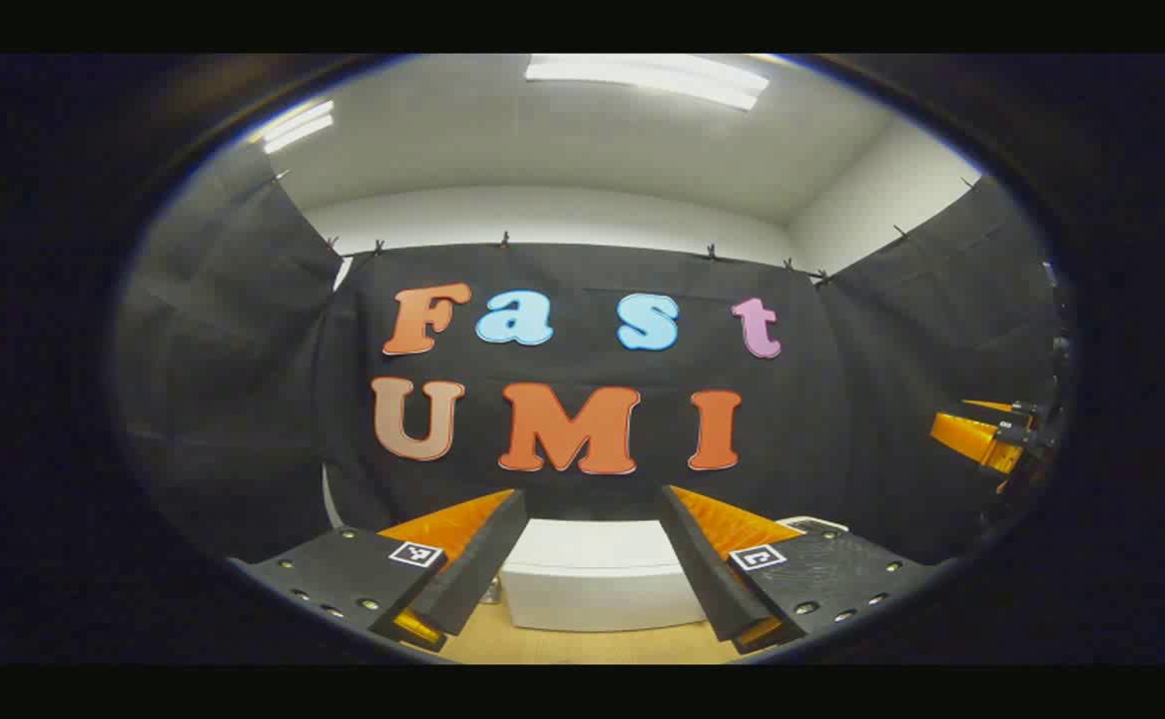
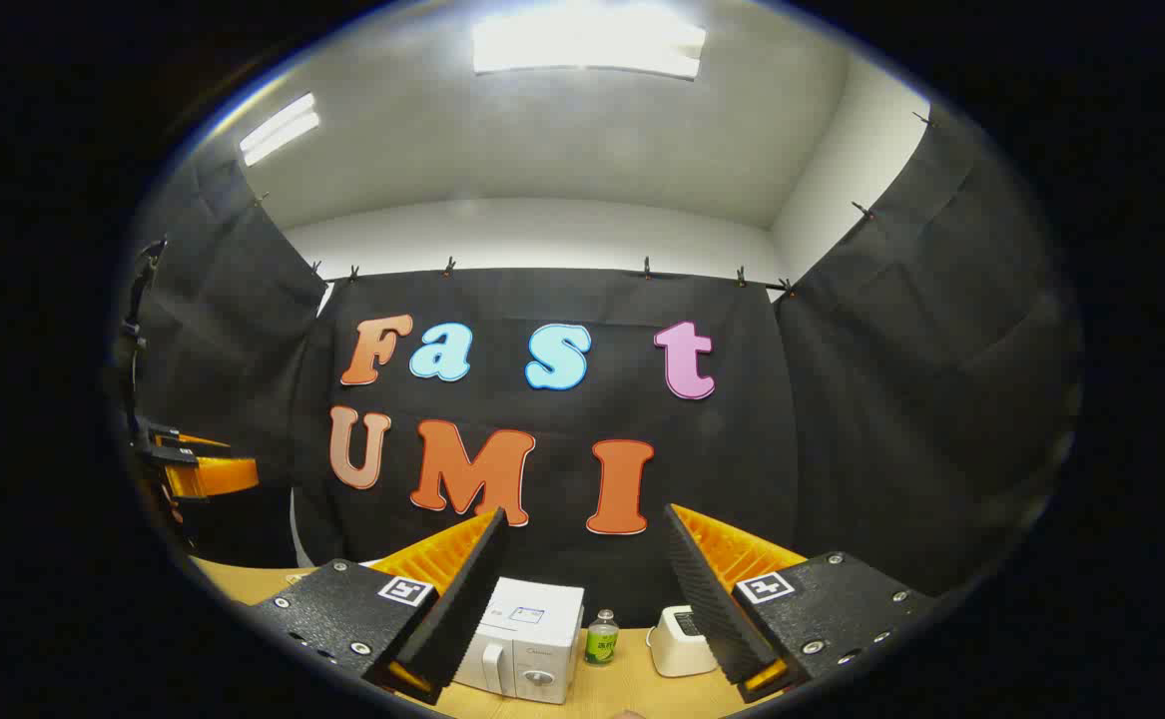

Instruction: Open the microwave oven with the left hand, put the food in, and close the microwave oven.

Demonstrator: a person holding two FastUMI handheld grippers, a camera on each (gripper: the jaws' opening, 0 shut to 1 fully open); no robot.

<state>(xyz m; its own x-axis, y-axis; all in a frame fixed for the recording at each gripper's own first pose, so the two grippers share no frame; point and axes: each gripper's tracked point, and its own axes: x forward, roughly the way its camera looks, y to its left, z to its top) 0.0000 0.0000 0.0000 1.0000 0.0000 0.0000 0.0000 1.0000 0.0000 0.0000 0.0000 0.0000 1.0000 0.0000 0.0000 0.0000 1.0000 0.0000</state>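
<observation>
Left gripper (image 1: 592, 569): its two fingers are seen at the bottom of the left gripper view, held wide apart, with nothing between them. It is raised above the table and pointed at the back wall of the booth.

Right gripper (image 2: 582, 609): its two fingers are seen at the bottom of the right gripper view, likewise spread apart and holding nothing. It is also seen at the right edge of the left gripper view (image 1: 991, 439), off to the side and well apart from the left gripper; the left gripper is seen in turn at the left edge of the right gripper view (image 2: 193, 469).

Microwave: a small white box-shaped microwave oven (image 2: 527, 639) is set on the light wooden table (image 2: 622, 689), close to the black cloth wall. Its door is closed, and a round knob is seen on its front. In the left gripper view its white top (image 1: 597, 574) is framed between the left gripper's fingers, straight ahead and below.

Bottle: a small green-labelled bottle (image 2: 601, 639) stands upright on the table just to the right of the microwave oven, apart from it.

White appliance: a small white rounded appliance with a dark slot on top (image 2: 680, 639) stands on the table to the right of the bottle, partly hidden by a finger of the right gripper.

Food: which item is the food cannot be told.
</observation>
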